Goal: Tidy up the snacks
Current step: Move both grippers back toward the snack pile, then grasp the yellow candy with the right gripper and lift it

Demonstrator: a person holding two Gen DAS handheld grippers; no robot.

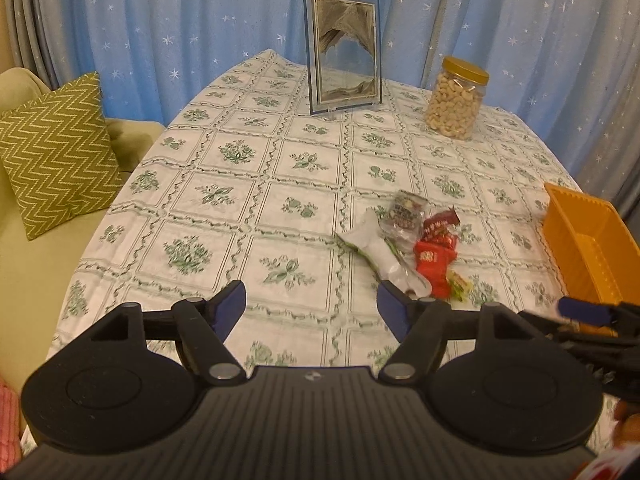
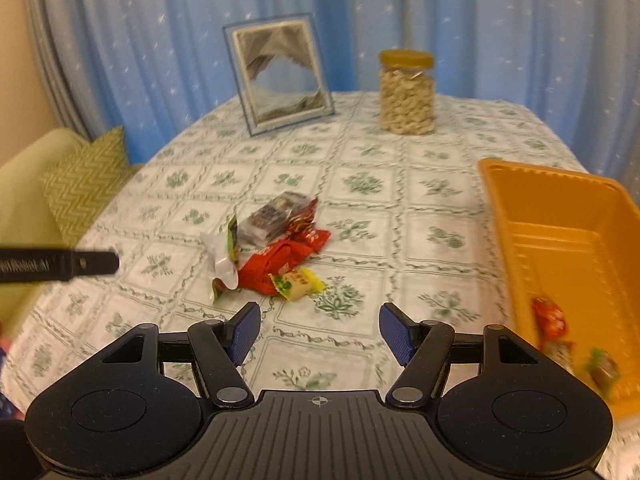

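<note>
Partly done: few wrapped snacks (image 2: 560, 332) inside orange plastic bin (image 2: 568, 208); pile of foil packets (image 2: 276, 248) left on tablecloth; left gripper (image 1: 312, 304) and right gripper (image 2: 320, 328) agape, empty.

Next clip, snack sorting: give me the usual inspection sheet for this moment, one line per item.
Surface: table under a green floral tablecloth, flat.
Job's things: loose snack packets heaped mid-table; orange bin at the right edge, with a few packets already in it.
Clutter: jar of nuts with a gold lid and a standing picture frame at the far side.
Grippers: left gripper and right gripper both have jaws open, nothing between them, short of the heap.
Cables: nothing seen.
Surroundings: blue starred curtain; green sofa with a zigzag cushion at the left.
</note>
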